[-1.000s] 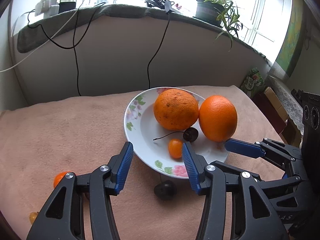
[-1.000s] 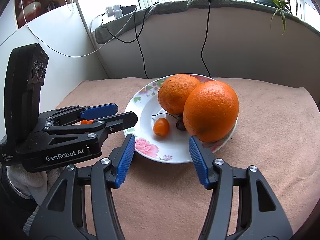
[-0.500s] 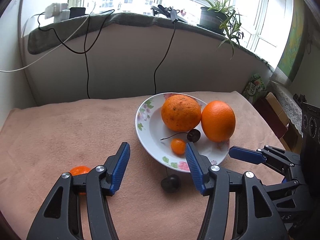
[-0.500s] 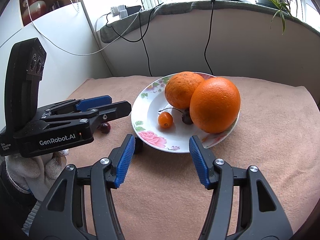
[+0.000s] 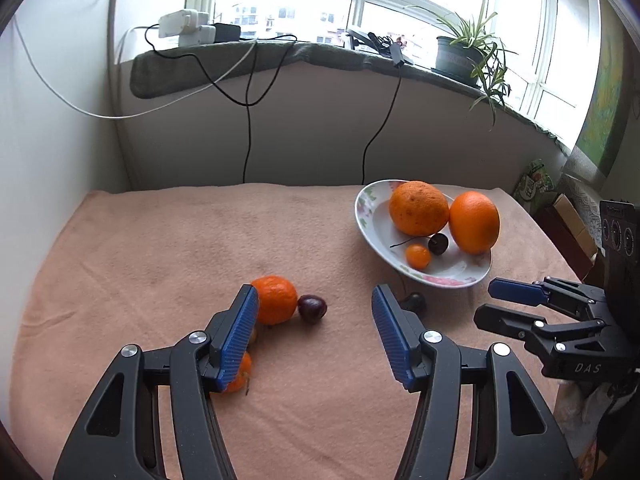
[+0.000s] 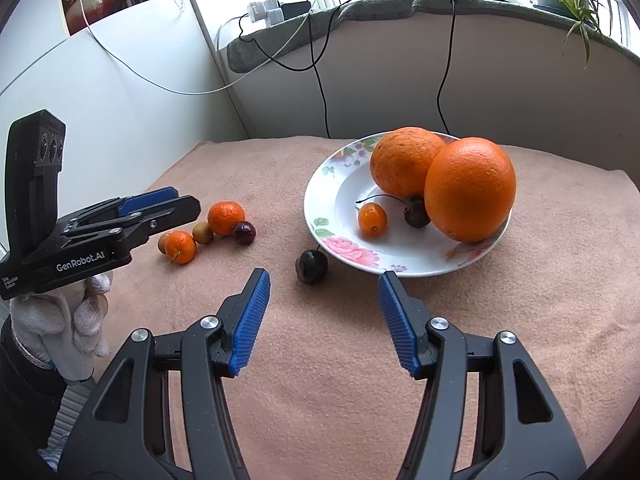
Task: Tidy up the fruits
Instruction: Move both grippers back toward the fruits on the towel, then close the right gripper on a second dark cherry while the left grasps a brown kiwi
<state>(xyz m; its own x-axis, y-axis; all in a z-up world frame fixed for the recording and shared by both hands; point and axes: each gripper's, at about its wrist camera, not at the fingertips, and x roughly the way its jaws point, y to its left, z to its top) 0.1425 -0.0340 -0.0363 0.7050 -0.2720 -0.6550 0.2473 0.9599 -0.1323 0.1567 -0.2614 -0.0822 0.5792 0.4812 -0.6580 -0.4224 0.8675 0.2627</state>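
A white flowered plate (image 6: 320,200) (image 5: 370,220) holds two large oranges (image 6: 470,188), a kumquat (image 6: 372,220) and a dark stemmed cherry (image 6: 416,212). Loose on the pink cloth lie two mandarins (image 6: 226,218) (image 6: 181,246), small brownish fruits (image 6: 203,233) and two dark cherries (image 6: 244,232) (image 6: 312,266). My left gripper (image 5: 314,290) (image 6: 160,204) is open above the cloth, just short of one mandarin (image 5: 276,298) and a cherry (image 5: 312,308), with nothing between its pads. My right gripper (image 6: 324,276) (image 5: 488,302) is open and empty, close behind the cherry by the plate's rim.
A white wall (image 5: 52,128) bounds the left side and a low wall with hanging cables (image 5: 248,120) the back. A potted plant (image 5: 460,56) and chargers sit on the sill. A white-gloved hand (image 6: 76,320) holds the left gripper. Boxes (image 5: 568,216) stand beyond the right edge.
The left gripper has swung left, away from the plate, toward the loose mandarins and cherry, its jaws slightly wider. The right gripper drew back a little, bringing the cherry by the plate into view.
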